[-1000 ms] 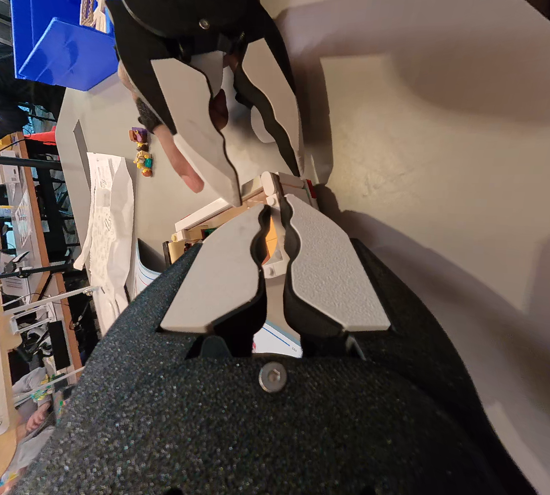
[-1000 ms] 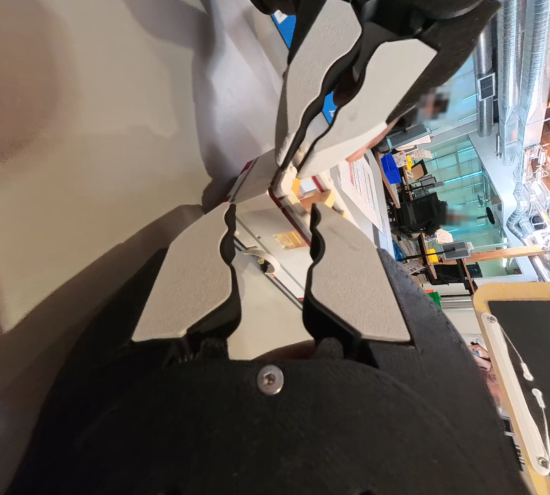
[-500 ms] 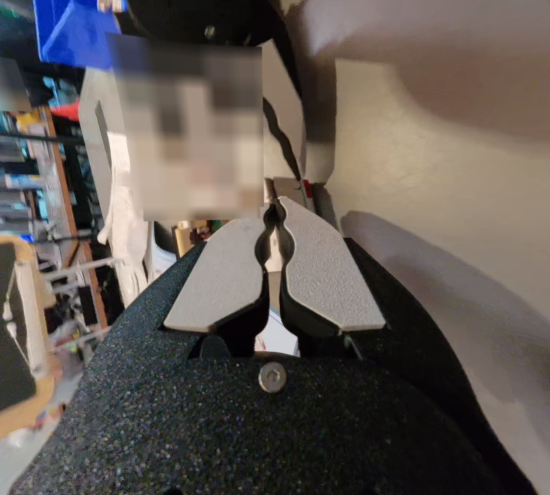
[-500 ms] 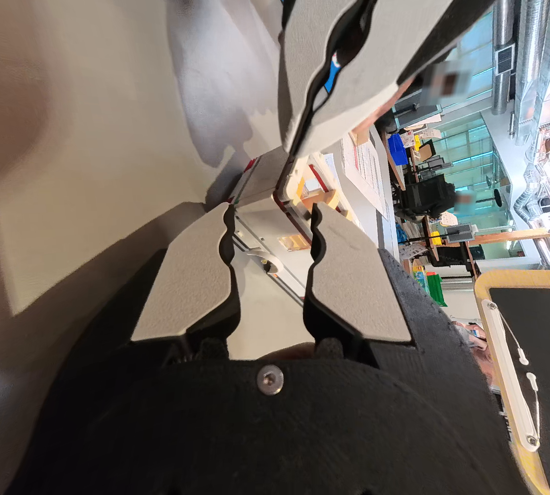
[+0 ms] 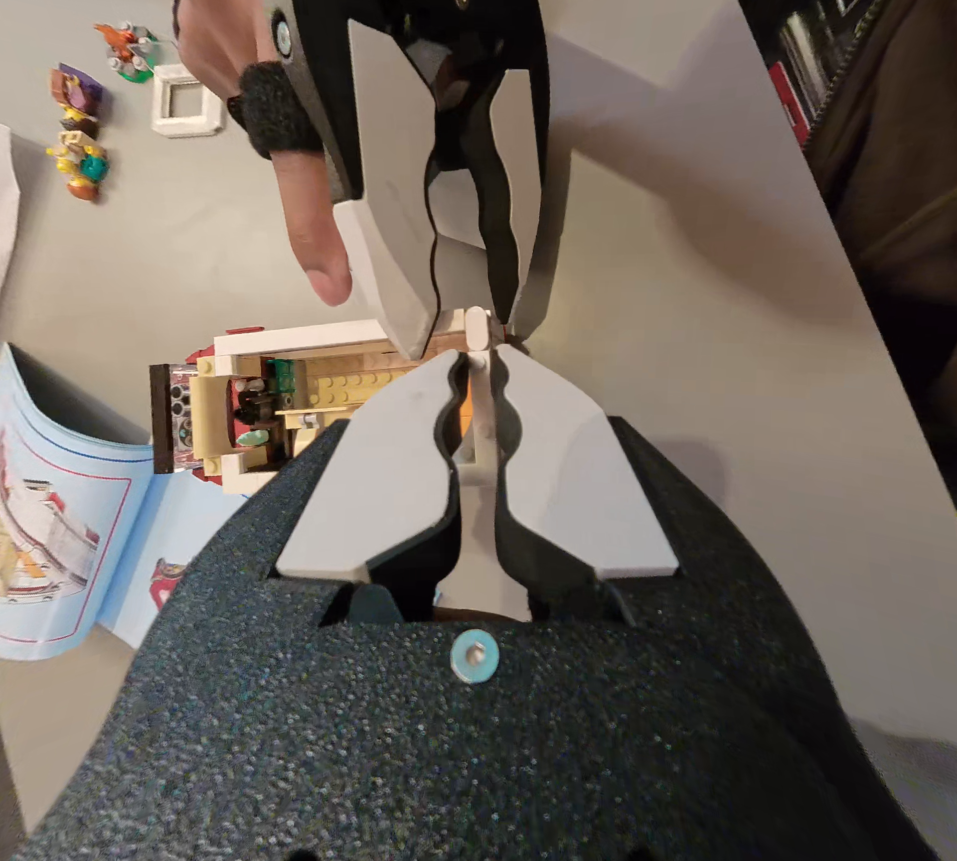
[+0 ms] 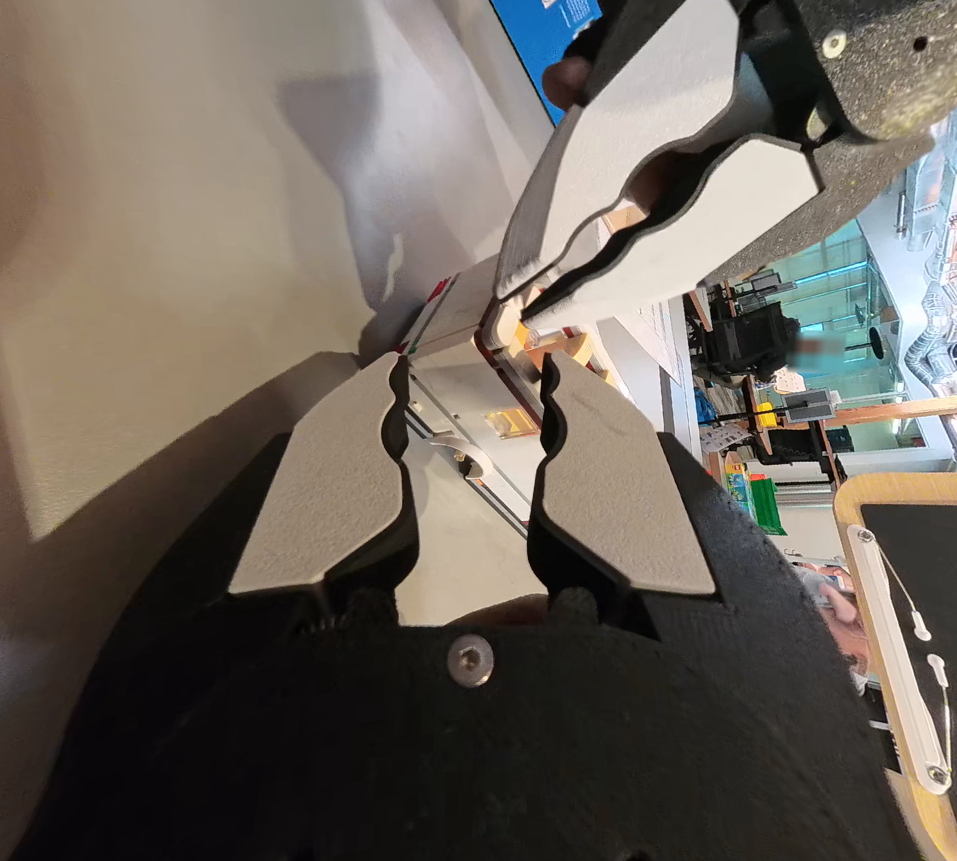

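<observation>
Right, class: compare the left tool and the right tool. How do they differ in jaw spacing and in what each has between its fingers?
1. The left tool has its jaws nearly together; the right tool has them wide apart.
2. The left tool pinches a thin white panel; the right tool spans the whole end of the brick model.
Shared: grey fingers, black bodies, same end of the model.

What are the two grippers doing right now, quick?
Left gripper: closed on a thin white wall of the brick model.
Right gripper: closed around the model's end.
</observation>
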The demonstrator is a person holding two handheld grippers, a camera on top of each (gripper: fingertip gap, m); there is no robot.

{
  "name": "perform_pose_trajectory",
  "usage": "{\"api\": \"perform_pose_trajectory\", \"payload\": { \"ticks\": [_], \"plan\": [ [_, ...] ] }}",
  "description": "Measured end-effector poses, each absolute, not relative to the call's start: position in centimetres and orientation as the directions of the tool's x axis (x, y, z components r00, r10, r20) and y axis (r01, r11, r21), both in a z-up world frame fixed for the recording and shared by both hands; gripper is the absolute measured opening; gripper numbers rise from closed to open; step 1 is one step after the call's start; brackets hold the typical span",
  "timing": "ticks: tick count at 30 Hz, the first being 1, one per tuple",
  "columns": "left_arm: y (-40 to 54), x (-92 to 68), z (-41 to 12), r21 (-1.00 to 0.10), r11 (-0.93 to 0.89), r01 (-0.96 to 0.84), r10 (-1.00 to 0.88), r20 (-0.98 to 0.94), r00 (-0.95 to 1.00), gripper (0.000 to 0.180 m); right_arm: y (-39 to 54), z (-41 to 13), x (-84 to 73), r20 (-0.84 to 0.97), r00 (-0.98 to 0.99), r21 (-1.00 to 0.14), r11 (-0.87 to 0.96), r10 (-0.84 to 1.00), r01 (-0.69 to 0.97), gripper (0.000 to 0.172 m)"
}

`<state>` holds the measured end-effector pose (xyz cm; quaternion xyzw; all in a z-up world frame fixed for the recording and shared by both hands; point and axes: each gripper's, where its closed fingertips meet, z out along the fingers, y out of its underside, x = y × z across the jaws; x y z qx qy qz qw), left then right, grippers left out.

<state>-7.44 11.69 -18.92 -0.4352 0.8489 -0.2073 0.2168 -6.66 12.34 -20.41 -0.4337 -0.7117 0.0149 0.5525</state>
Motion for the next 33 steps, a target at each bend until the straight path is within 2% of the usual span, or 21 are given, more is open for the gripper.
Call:
{"api": "perform_pose_trajectory", "payload": {
  "ticks": [4, 9, 17, 24, 25, 27, 28, 33],
  "plan": [
    [11.5, -7.6, -18.9, -0.565, 0.466, -0.68, -0.855, -0.092, -0.51, 0.007, 12.3, -20.4, -6.7, 0.77, -0.014, -0.505, 0.624, 0.637, 0.596, 0.049],
    [11.3, -7.5, -18.8, -0.685, 0.319, -0.655, -0.891, 0.019, -0.454, 0.007, 12.3, -20.5, -6.8, 0.767, -0.014, -0.507, 0.62, 0.642, 0.599, 0.051],
    [11.4, -7.5, -18.6, -0.749, 0.341, -0.568, -0.905, -0.098, -0.415, 0.006, 12.3, -20.5, -6.9, 0.76, -0.017, -0.509, 0.612, 0.65, 0.605, 0.051],
    [11.2, -7.7, -18.5, -0.778, 0.317, -0.542, -0.909, -0.087, -0.407, 0.006, 12.2, -20.5, -7.1, 0.767, -0.028, -0.495, 0.619, 0.641, 0.609, 0.051],
    [11.5, -7.5, -18.2, -0.797, 0.298, -0.526, -0.919, -0.091, -0.383, 0.0, 12.2, -20.6, -7.1, 0.766, -0.03, -0.496, 0.619, 0.643, 0.608, 0.051],
    [11.4, -7.6, -14.7, -0.903, 0.186, -0.388, -0.92, -0.022, -0.39, 0.0, 12.1, -20.5, -7.1, 0.764, -0.029, -0.5, 0.62, 0.645, 0.605, 0.049],
    [11.9, -7.9, -13.9, -0.913, 0.18, -0.367, -0.927, -0.033, -0.373, 0.0, 12.2, -20.5, -7.0, 0.766, -0.031, -0.495, 0.621, 0.642, 0.608, 0.049],
    [12.5, -8.9, -16.6, -0.793, 0.314, -0.522, -0.925, -0.132, -0.357, 0.0, 12.6, -20.5, -6.9, 0.771, -0.029, -0.483, 0.614, 0.636, 0.624, 0.05]
  ]
}}
